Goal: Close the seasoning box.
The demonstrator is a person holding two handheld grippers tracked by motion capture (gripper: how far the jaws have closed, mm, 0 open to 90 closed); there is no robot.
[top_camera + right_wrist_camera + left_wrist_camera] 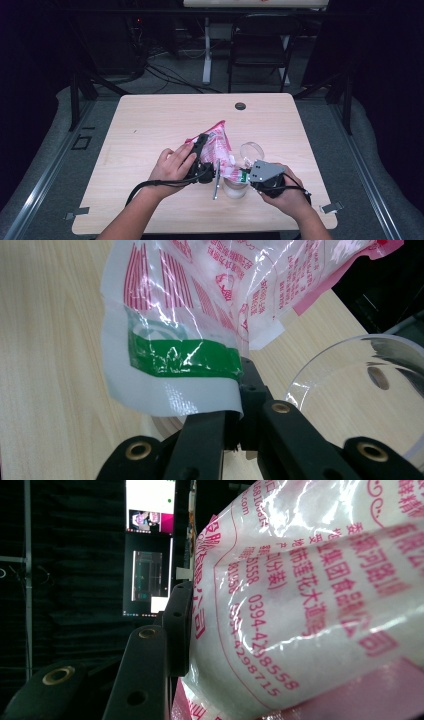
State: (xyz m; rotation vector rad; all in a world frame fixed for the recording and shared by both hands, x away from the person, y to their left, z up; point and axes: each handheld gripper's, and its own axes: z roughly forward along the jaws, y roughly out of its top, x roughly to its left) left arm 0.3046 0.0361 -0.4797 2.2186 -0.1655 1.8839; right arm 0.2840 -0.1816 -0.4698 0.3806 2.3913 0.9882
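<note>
A pink-and-white printed plastic bag of white grains point(218, 145) is being held above the middle of a light wooden table point(150, 125) by two hand-held grippers. The left gripper point(200, 150) is being kept about half spread, its black jaws pressing on the full body of the bag, as the left gripper view shows with one jaw point(177, 630) lying against the taut film. The right gripper point(243, 175) is being kept pressed together, pinching the bag's flat white corner by its green band point(182, 357), which is curling over the jaws in the right gripper view.

The bag is being held tilted, its long axis running from the far pink tip, up and away from the person, down toward the pinched corner at the near right. That corner is being held just beside a clear round plastic container point(251, 151), whose rim is showing in the right gripper view point(350, 385). The film is looking glossy and wrinkled, and is covered with red print and a phone number.
</note>
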